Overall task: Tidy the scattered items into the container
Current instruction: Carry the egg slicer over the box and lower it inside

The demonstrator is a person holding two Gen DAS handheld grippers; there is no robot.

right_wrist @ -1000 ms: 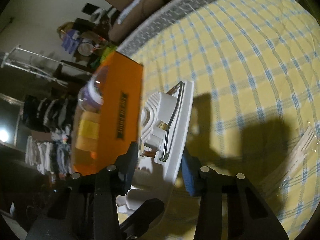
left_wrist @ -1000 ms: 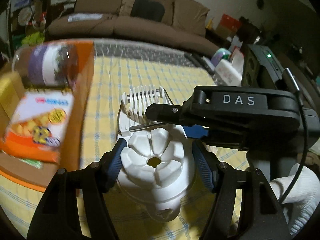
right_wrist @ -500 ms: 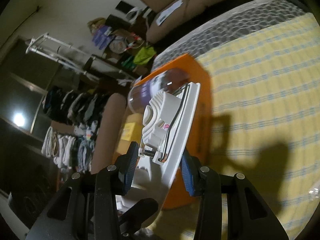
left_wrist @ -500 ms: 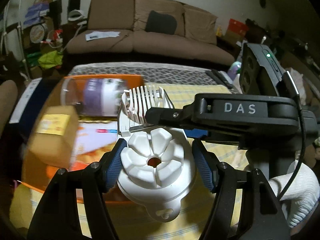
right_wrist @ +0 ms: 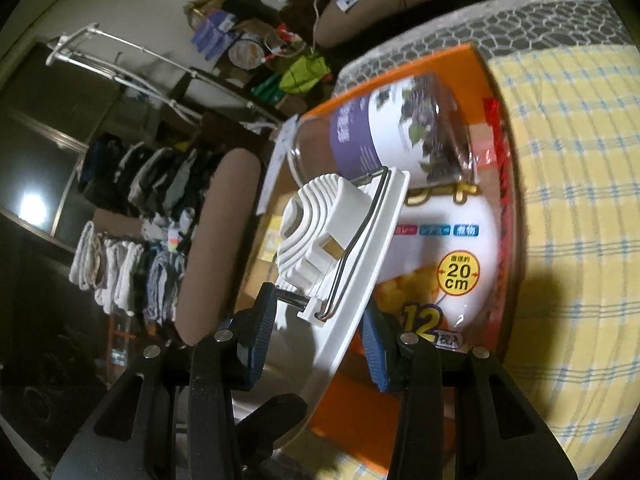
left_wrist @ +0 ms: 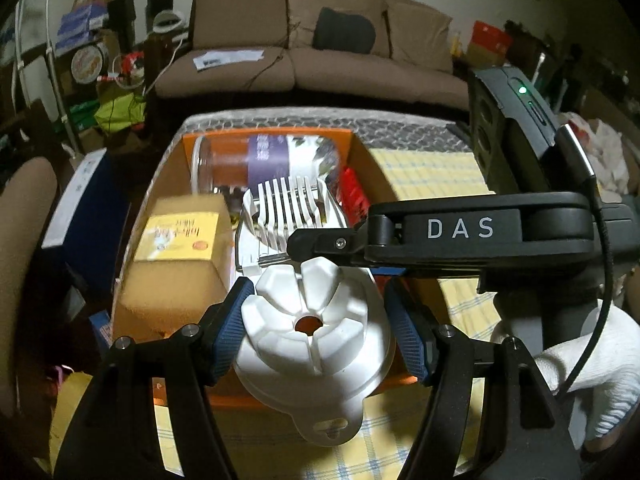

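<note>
While both grippers clamp it, white plastic egg slicer (left_wrist: 316, 320) w/ ribbed cradle, wire frame

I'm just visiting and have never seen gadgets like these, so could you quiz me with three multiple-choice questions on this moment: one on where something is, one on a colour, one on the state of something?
1. Where is the white egg slicer?
A. Lying on the sofa
B. Held above the box
C. Flat on the checked cloth

2. What colour is the box?
A. Orange
B. Green
C. Black

3. How is the slicer held?
A. Loose, untouched
B. By the left tool alone
C. Gripped by both the left tool and the right tool

Answers:
1 B: the left wrist view shows the slicer over the box interior, with the jar and yellow carton beneath and behind it.
2 A: its walls show orange in both views.
3 C: each wrist view shows blue pads pressed on the slicer's sides.
</note>
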